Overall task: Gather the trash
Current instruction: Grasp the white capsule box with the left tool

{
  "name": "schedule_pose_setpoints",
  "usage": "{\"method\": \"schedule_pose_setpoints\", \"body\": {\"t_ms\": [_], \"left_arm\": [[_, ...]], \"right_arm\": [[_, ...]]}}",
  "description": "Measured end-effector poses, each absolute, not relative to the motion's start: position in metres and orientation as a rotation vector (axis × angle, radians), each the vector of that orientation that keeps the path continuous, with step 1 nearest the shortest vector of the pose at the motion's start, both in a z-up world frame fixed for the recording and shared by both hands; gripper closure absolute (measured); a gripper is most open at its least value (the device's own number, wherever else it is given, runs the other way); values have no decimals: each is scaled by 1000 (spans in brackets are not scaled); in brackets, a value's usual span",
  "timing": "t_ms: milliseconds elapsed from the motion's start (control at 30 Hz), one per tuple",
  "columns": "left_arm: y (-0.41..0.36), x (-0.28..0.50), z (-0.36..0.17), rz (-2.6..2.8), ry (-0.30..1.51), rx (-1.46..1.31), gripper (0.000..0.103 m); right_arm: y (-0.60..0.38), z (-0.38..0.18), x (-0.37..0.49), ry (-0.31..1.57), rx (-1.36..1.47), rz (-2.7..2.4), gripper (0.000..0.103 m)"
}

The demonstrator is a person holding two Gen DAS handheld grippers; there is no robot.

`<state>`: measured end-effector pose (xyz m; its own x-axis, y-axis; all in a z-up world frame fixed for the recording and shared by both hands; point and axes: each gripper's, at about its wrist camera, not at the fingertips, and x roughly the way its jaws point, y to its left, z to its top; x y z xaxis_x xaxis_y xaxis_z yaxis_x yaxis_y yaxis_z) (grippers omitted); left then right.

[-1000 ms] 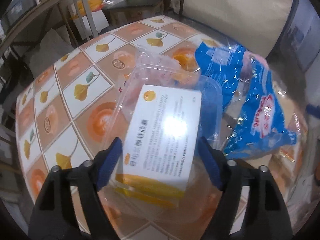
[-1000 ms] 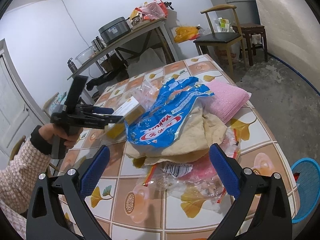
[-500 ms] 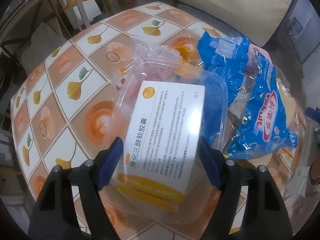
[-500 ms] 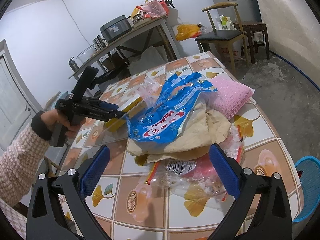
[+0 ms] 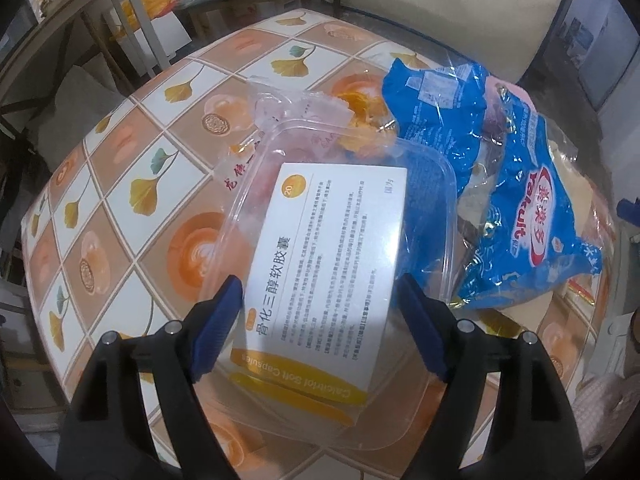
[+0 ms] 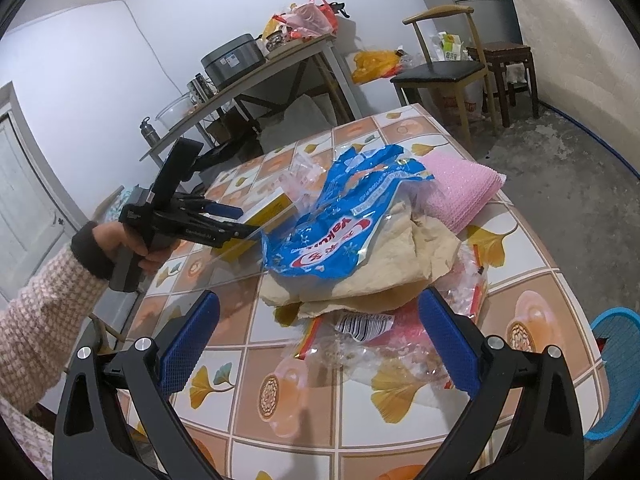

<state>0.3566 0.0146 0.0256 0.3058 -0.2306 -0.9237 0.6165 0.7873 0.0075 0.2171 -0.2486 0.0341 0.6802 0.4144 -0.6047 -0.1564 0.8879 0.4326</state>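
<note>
**A:** Left wrist view first. What do the jaws have?

**B:** The left gripper (image 5: 318, 280) has its jaws clenched on a white box (image 5: 332, 240) with printed text and a yellow band, one blue pad on each long side. They have just been opening slightly, but the box is between them and both pads meet it.

**A:** And the clear plastic around it?

**B:** That is a clear plastic tray (image 5: 436, 184), and the box lies against it. I cannot tell whether the pads bear on the tray too. Both sit over the middle of the table (image 5: 160, 152), which has a leaf-patterned cloth. A blue Yakult wrapper (image 5: 532, 216) lies just beside the tray, toward the table's right edge.

**A:** Now the right wrist view.

**B:** The right gripper (image 6: 320, 298) hangs over the table's near edge with its jaws released, wide apart, with nothing between them. Across the table a hand (image 6: 132, 244) in a checked sleeve (image 6: 44, 300) holds the left gripper, and the box and tray are up off the table near its left edge.

**A:** Where is the rest of the trash?

**B:** It is heaped toward the right edge. The blue wrapper lies on crumpled brown paper (image 6: 404, 256), with a pink bubble pad (image 6: 460, 196) behind it by the far right corner. A clear crumpled wrapper (image 6: 400, 344) with a barcode lies nearest the right gripper. A blue basket (image 6: 616, 344) stands on the floor beyond the right edge.
</note>
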Motion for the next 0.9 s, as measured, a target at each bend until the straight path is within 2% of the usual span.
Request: {"method": "schedule_pose_setpoints", "body": {"t_ms": [467, 700, 900], "left_arm": [[18, 341, 30, -582, 1060, 410, 33], [35, 341, 42, -601, 1074, 295, 33], [54, 326, 70, -602, 1004, 188, 33]], "right_arm": [[-238, 33, 217, 785, 348, 315, 6], [-235, 30, 222, 792, 345, 320, 6], [-234, 31, 224, 793, 348, 328, 6]]}}
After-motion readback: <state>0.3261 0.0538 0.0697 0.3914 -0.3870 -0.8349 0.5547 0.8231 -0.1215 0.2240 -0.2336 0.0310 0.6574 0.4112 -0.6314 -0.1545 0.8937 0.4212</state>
